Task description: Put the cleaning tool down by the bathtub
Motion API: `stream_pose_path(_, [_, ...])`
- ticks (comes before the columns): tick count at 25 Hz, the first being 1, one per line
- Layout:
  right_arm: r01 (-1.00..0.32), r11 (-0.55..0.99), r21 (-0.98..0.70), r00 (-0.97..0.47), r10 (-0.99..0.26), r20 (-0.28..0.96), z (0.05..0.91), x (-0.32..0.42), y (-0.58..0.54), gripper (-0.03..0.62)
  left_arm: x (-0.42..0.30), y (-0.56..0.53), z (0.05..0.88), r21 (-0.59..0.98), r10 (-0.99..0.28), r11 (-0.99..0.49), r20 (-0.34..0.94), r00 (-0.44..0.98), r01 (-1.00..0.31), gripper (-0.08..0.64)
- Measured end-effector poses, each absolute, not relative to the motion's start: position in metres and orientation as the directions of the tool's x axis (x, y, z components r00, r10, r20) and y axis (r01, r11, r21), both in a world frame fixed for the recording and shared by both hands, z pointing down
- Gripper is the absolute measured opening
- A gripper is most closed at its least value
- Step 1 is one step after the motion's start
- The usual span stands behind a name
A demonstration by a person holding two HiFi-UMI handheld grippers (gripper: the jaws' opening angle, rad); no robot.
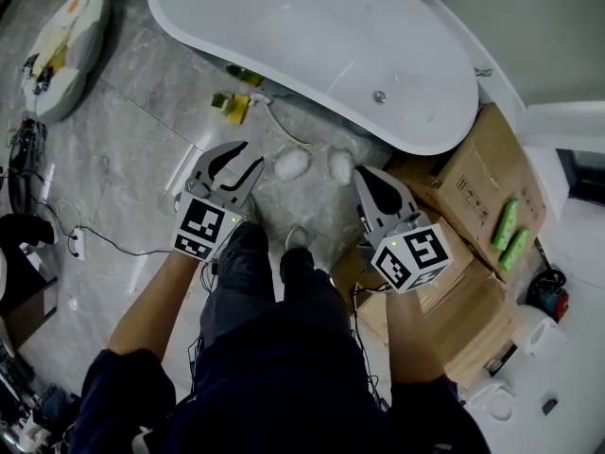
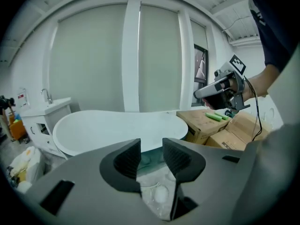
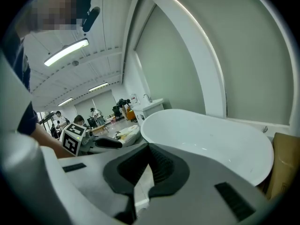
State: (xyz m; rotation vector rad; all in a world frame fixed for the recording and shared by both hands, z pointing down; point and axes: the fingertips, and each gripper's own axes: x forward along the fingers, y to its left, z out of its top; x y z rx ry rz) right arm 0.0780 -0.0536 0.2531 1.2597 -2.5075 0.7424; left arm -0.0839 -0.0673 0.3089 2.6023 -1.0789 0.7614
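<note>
The white bathtub [image 1: 312, 36] fills the top of the head view. On the grey floor by its near side lies a small yellow and green cleaning tool [image 1: 233, 104] with a thin white stem curving right. My left gripper [image 1: 238, 164] hovers over the floor a little nearer than the tool, open with nothing between its jaws; in its own view the left gripper [image 2: 151, 149] faces the bathtub [image 2: 117, 128]. My right gripper [image 1: 373, 183] hangs to the right, shut and empty. In the right gripper view its jaws [image 3: 149, 156] meet in front of the tub [image 3: 206, 142].
Two white rounded lumps [image 1: 291, 164] lie on the floor between the grippers. Cardboard boxes [image 1: 482, 187] stand at the right, with green items [image 1: 509, 223] on top. Cables [image 1: 85, 239] and a white bag [image 1: 61, 50] are at the left. My legs [image 1: 255, 282] are below.
</note>
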Motion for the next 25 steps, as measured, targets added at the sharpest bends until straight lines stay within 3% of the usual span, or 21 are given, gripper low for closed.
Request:
stream_pose_path(12, [-0.794,0.539,-0.282,-0.608,-0.721,0.332,0.152,0.086,-0.046,0.005,-0.053,-0.053,0.179,0.003,-0.654,-0.691,0.425,0.626,-0.723,0.161])
stream_pose_path(25, [-0.791,0.563,-0.239,-0.611,-0.748,0.261,0.099,0.099,-0.025,0.005,-0.036,-0.032,0.108,-0.032,-0.692,-0.689,0.323,0.645,-0.724,0.160])
